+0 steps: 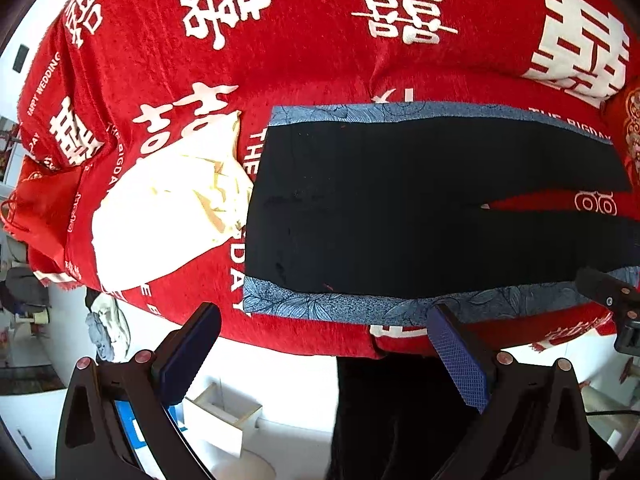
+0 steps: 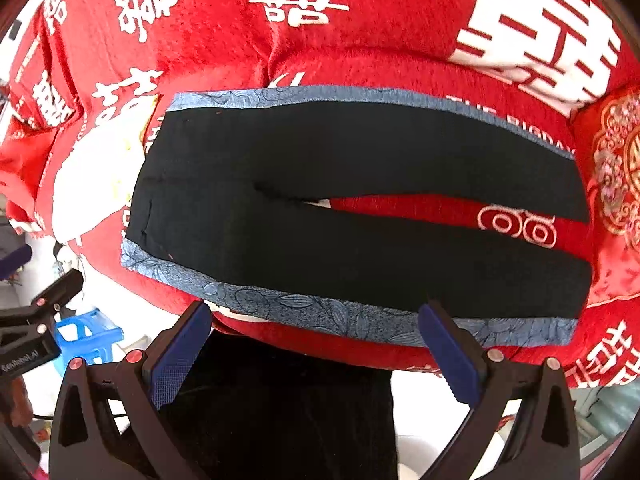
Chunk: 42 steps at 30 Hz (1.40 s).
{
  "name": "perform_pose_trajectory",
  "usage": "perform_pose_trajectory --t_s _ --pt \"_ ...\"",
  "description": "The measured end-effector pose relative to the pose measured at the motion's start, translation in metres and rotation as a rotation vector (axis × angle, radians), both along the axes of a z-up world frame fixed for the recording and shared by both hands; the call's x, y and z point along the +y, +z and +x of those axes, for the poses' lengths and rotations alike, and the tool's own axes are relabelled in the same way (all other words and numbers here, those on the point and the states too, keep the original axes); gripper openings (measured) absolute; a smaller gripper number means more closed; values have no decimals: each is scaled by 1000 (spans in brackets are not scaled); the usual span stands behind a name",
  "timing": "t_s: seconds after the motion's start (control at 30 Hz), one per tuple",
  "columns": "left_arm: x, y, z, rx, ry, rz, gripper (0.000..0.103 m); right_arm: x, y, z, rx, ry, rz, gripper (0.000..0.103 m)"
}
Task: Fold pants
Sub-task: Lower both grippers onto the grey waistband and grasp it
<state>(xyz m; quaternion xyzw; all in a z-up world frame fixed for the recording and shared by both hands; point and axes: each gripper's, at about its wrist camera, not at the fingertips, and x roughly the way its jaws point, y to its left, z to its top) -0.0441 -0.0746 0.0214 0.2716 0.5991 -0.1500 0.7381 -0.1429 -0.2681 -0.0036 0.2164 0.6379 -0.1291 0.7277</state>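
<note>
The carrying surface is a bed covered by a red blanket [image 2: 360, 20] printed with white double-happiness characters and English lettering. Black pants [image 2: 320, 208] with blue patterned side stripes lie flat on it, parallel to the near edge, waistband toward the left, legs parted toward the right with red cover showing between them. A cream-white crumpled cloth [image 1: 172, 208] lies just beyond the waistband, toward the left edge. A red embroidered cushion [image 2: 616, 184] sits at the right edge.
</note>
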Motion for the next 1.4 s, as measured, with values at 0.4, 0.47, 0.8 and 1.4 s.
perform_pose_trajectory --t_s 0.4,0.47,0.8,1.4 --pt "24 -52 27 93 -42 -11 103 22 -42 2 46 -136 40 103" --pt "29 -62 30 100 -56 -1 103 28 -47 3 48 -144 35 103" --pt "42 -110 35 134 -64 12 103 47 -93 4 62 -201 67 103" --pt "84 -163 58 130 150 -282 103 26 -139 -14 -202 -271 259 103"
